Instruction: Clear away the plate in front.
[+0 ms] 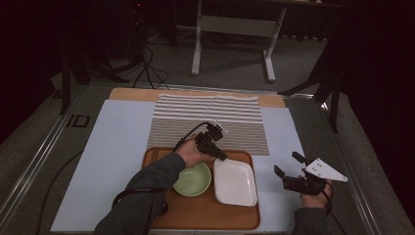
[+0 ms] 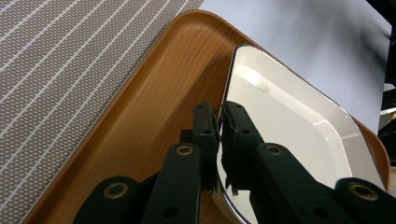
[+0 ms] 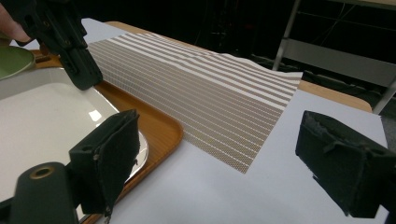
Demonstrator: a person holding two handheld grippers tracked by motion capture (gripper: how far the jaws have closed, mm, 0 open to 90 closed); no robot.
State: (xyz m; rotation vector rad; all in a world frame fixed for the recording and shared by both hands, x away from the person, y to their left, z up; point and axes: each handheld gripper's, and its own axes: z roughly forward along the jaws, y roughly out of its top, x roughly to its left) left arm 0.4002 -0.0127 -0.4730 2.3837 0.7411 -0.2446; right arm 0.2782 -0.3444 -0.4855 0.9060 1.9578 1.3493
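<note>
Lab or recording studio, not a home. Dark curtained walls on all sides, grey carpet floor [image 1: 235, 63], black stand legs [image 1: 313, 88] at 2 o'clock, cables [image 1: 147, 68] trailing at 11 o'clock, a white metal-framed desk [image 1: 235, 24] at 12 o'clock. Worktop [image 1: 117, 147] covered in pale blue sheet with a staged striped placemat [image 1: 210, 122] and wooden tray [image 1: 205, 215], aluminium rail [image 1: 39, 152] along its edge.

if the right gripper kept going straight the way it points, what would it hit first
Probably the striped placemat: the open right gripper points over bare table cover toward it, with the wooden tray just off to one side. Depth is unclear.
</note>
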